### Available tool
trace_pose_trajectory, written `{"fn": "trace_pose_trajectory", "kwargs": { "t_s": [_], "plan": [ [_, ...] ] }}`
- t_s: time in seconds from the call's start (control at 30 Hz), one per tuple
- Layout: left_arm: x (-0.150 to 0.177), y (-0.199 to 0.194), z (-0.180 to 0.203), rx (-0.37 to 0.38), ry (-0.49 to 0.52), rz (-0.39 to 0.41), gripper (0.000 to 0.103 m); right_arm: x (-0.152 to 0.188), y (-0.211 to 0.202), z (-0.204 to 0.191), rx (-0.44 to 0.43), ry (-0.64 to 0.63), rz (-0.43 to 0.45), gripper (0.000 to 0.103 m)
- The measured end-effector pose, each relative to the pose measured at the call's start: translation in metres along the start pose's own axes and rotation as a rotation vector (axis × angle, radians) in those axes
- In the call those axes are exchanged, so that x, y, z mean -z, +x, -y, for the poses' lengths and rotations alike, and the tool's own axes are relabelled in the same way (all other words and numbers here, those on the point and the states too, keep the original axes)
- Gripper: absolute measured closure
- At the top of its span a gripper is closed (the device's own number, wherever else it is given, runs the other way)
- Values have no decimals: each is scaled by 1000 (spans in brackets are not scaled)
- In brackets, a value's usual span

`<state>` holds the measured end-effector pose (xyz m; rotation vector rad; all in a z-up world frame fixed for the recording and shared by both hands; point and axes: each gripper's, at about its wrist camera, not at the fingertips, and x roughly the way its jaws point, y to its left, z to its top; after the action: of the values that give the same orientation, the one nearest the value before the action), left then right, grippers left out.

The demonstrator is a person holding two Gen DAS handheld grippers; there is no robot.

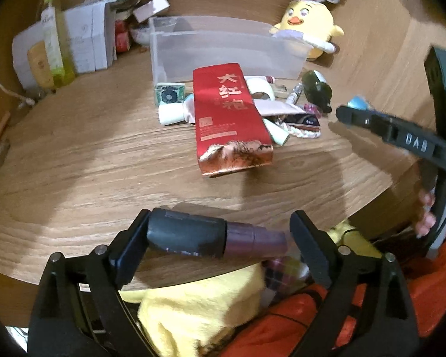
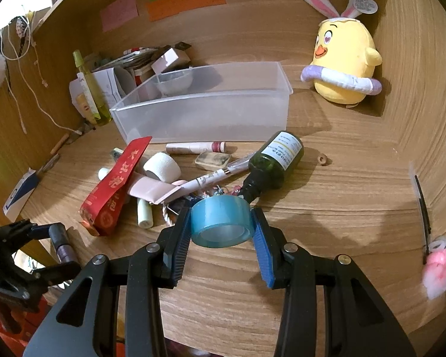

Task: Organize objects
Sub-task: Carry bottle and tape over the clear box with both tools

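Wooden surface (image 2: 327, 208) is sitting cluttered ahead; right tool (image 2: 221, 226) is squeezing blue tape (image 2: 220, 221), left tool (image 1: 218, 235) is gaping around a dark tube (image 1: 211, 235).

Warm indoor light, soft shadows, fisheye-bent edges w/ slight blur.
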<state>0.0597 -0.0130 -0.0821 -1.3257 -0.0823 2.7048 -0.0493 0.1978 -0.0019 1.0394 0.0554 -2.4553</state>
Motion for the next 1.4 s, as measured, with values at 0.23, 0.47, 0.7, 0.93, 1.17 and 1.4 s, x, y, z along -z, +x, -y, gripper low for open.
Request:
{"fn": "trace_pose_trajectory", "kwargs": {
  "t_s": [0.23, 0.47, 0.7, 0.93, 1.17, 1.4],
  "plan": [
    [3, 7, 1, -79, 44, 65, 12, 0, 2, 0, -6, 4, -3, 66],
    [-19, -7, -24, 19, -70, 61, 13, -7, -1, 1, -1, -4, 19, 66],
    [-54, -33, -34, 39, -105, 158, 12, -27, -6, 2, 10, -26, 68, 66],
    [-94, -34, -32, 25, -83, 229, 12, -53, -5, 6, 6, -36, 105, 66],
    [-135, -32, -28, 29, -57, 286, 12, -81, -1, 12, -4, -54, 134, 66],
    [-176, -24, -29, 26, -47, 315, 12, -119, 6, 17, -5, -86, 168, 66]
  ]
}}
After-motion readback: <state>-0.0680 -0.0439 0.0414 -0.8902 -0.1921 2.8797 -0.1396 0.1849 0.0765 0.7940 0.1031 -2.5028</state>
